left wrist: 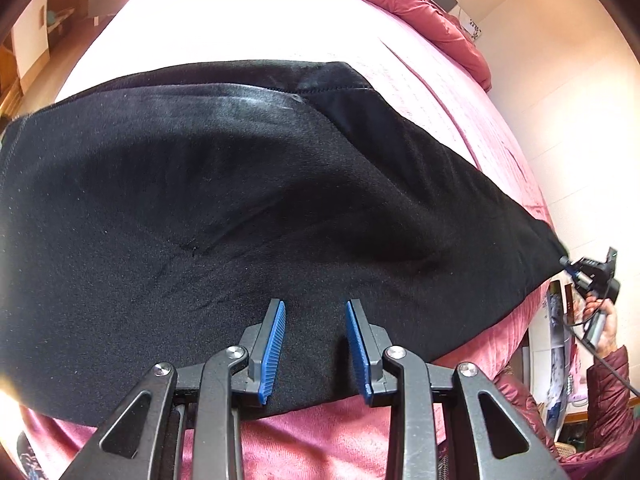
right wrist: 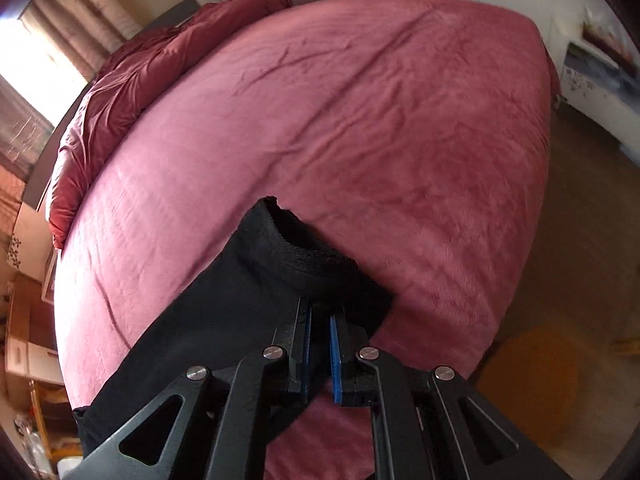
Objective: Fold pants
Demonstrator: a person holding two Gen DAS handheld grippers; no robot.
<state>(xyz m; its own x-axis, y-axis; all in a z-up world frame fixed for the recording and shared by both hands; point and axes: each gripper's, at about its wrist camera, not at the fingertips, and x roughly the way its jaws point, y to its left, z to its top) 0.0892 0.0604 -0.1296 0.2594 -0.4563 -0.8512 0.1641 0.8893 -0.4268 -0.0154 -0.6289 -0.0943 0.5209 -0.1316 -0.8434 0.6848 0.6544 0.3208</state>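
Black pants (left wrist: 240,200) lie spread across the pink bed. My left gripper (left wrist: 316,306) is open, its blue pads just above the near part of the fabric, holding nothing. In the right wrist view my right gripper (right wrist: 319,312) is shut on the end of the black pants (right wrist: 224,312), with the hem bunched up just beyond the fingertips. The right gripper also shows far right in the left wrist view (left wrist: 568,262), pinching the pants' tapered end above the bed edge.
The pink bedspread (right wrist: 380,120) covers the bed. A crumpled red duvet (right wrist: 132,80) lies at the headboard end. A wall runs along the bed's far side (left wrist: 560,100). Brown floor with an orange round mat (right wrist: 532,376) lies beside the bed.
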